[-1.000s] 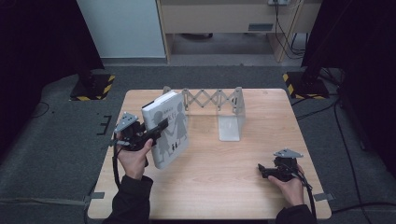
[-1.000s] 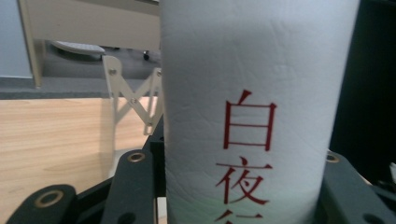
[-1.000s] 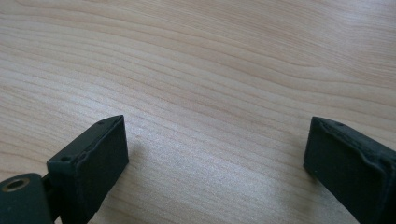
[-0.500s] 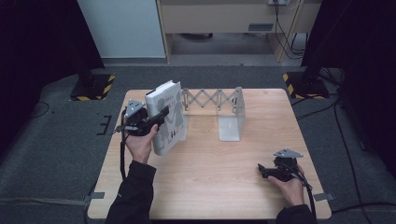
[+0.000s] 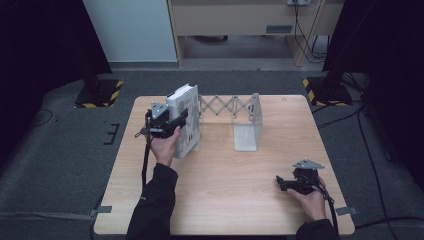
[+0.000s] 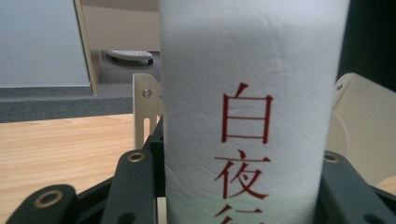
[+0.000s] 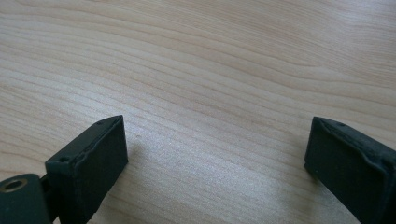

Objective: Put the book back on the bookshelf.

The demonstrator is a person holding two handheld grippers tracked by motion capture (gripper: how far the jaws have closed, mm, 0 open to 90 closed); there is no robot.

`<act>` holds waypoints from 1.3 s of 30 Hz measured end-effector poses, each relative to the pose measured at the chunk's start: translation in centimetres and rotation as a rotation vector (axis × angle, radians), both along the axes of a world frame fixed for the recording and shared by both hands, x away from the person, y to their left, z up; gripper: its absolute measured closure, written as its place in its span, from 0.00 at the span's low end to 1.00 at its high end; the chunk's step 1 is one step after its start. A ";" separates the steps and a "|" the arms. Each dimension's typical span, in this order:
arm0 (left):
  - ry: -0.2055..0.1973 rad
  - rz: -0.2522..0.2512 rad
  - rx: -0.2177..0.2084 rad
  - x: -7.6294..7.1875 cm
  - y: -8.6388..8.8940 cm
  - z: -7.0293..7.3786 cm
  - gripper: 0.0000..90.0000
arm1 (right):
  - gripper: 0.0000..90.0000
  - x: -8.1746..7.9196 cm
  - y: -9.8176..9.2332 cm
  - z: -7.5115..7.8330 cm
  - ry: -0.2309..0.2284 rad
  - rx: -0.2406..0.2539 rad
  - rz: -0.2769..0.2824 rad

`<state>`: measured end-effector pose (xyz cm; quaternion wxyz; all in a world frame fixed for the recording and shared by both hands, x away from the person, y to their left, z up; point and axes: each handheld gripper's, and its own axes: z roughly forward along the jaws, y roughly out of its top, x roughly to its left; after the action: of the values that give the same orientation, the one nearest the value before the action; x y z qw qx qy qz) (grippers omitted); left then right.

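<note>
High view: left gripper (image 5: 175,123) clamps the upright white book (image 5: 184,120) beside the expanding rack (image 5: 235,112) on the wooden table (image 5: 225,200); grey carpet surrounds. Left gripper view: jaws flank the book's spine (image 6: 247,112). Right gripper view: right gripper (image 7: 215,158) spread over bare wood.

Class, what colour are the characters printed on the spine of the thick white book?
Red, on the thick white book; clearest in the left gripper view.

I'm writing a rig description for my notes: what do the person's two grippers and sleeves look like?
Both the left gripper and the right gripper are black, two-jawed, each topped by a grey three-cornered plate and trailing a black cable. The jaws carry blocky black pads and brass-coloured rivets. The person wears dark long sleeves.
</note>
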<state>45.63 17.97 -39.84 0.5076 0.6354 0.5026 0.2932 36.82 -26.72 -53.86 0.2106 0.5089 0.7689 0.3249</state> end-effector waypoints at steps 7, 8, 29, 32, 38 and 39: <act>0.010 0.022 -0.013 0.9 -0.2 -1.6 0.59 | 0.07 0.0 0.0 0.0 -0.001 -0.002 0.003; 0.011 0.024 -0.013 0.9 -0.2 -1.8 0.59 | 0.07 0.0 0.0 0.0 -0.001 -0.002 0.003; 0.030 -0.051 0.035 -3.2 1.2 -3.7 0.57 | 0.06 0.0 0.0 0.0 0.000 -0.002 0.000; 0.037 -0.051 0.051 -4.1 1.2 -4.1 0.57 | 0.06 0.0 0.1 0.0 -0.001 0.000 -0.003; 0.011 -0.032 0.062 -5.3 1.0 -5.0 0.57 | 0.06 0.0 0.1 0.0 -0.001 0.000 -0.005; 0.011 -0.033 0.068 -5.4 0.9 -5.0 0.57 | 0.06 0.0 0.1 0.0 0.000 0.000 -0.005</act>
<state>40.28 18.85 -44.84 0.4878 0.6621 0.4846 0.2981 36.77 -26.64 -53.88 0.2116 0.5108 0.7674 0.3245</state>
